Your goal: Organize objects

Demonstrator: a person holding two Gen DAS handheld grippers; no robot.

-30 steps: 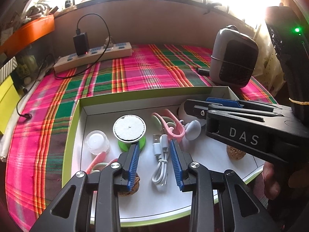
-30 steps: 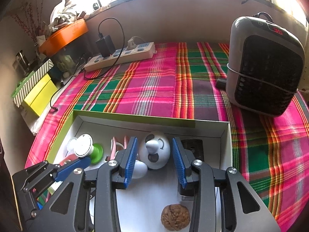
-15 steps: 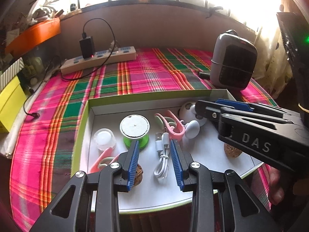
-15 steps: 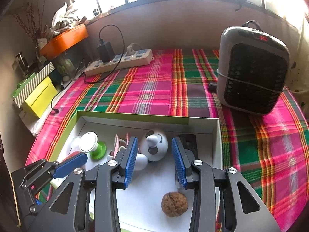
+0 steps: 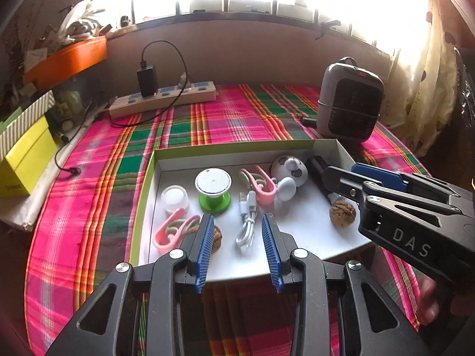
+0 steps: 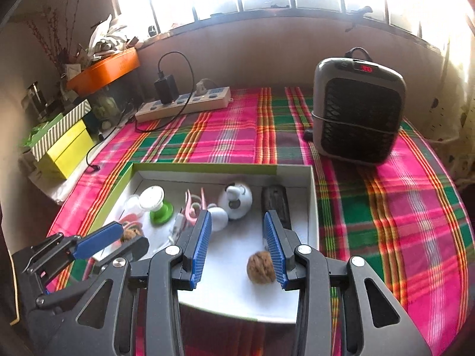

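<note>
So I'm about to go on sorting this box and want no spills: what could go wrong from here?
The box seems to overhang the table's near edge, so pressing there might tip it. The walnut beside the open right gripper could roll away if nudged. The open left gripper hangs over the white cable, which might snag.

I see a plaid tablecloth (image 6: 386,207) in pink, green and orange covering the table, with a grey space heater (image 6: 357,112) standing upright near its far right corner, red digits lit on top. Along the far edge lies a beige power strip (image 6: 184,103) with a black charger (image 6: 166,86) plugged into it, its cable looping over the strip. At the left edge I make out a yellow box (image 5: 25,160) with a striped box (image 6: 61,129) on top, and an orange tray (image 6: 104,69) of clutter behind them.
</note>
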